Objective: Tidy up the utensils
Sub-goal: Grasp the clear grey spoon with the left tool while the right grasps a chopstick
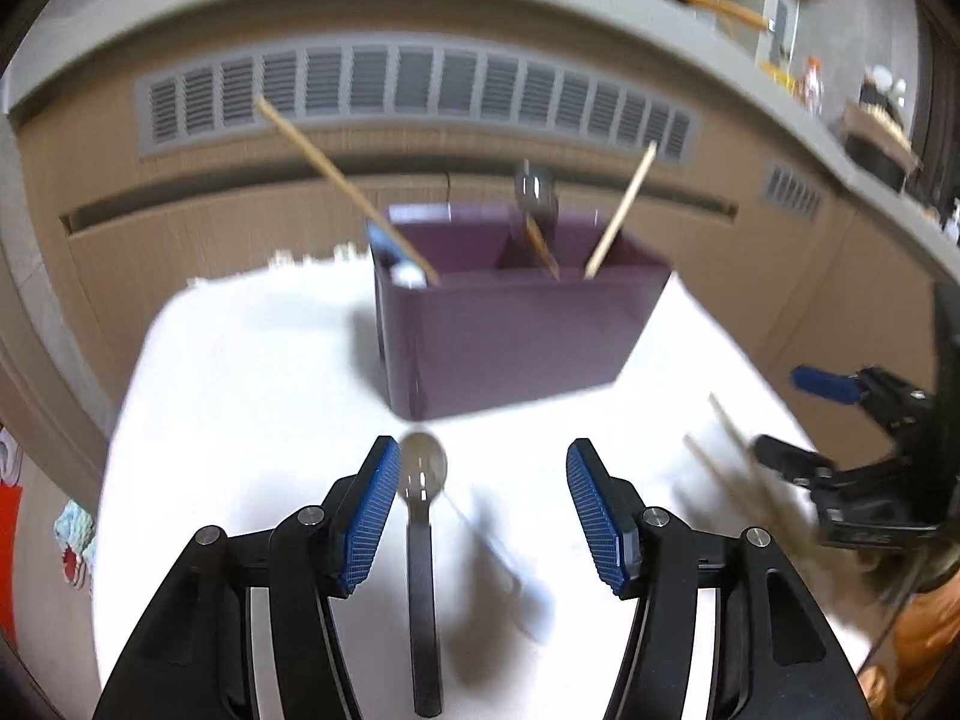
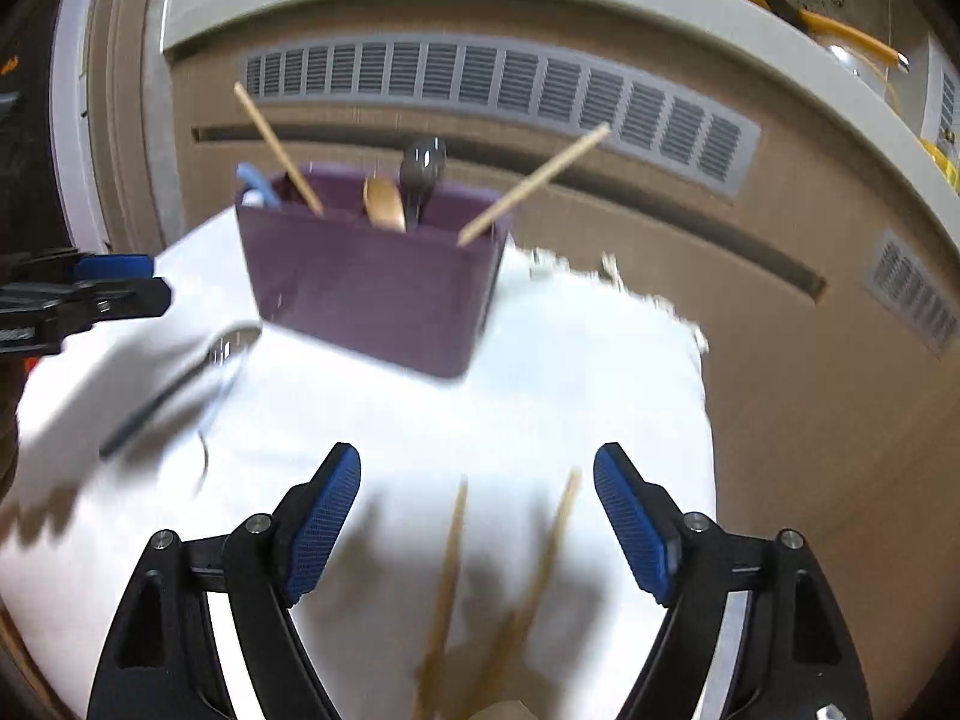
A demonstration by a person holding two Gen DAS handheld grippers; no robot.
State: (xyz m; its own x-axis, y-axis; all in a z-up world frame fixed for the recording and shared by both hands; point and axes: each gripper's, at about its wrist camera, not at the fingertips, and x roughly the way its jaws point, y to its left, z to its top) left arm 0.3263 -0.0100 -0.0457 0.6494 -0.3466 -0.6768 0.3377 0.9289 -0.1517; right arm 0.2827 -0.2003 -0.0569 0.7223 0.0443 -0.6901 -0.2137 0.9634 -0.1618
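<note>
A purple utensil box (image 1: 516, 336) (image 2: 372, 294) stands on the white tabletop (image 1: 252, 372); two wooden chopsticks, a dark spoon, a wooden spoon (image 2: 384, 204) and a blue-handled utensil stick out of it. My left gripper (image 1: 483, 498) is open over a dark spoon (image 1: 422, 540) that lies flat between its jaws, nearer the left pad, untouched. My right gripper (image 2: 477, 516) is open above two blurred wooden chopsticks (image 2: 450, 570) lying on the cloth between its jaws. In the left wrist view the right gripper (image 1: 804, 420) appears at the right, beside those chopsticks (image 1: 726, 468).
A beige cabinet wall with grey vent grilles (image 1: 420, 90) runs behind the table. The table's far edge (image 2: 600, 276) and right edge drop off close to the box. A blurred light utensil (image 1: 510, 576) lies right of the dark spoon. The left gripper (image 2: 90, 294) shows at the left edge.
</note>
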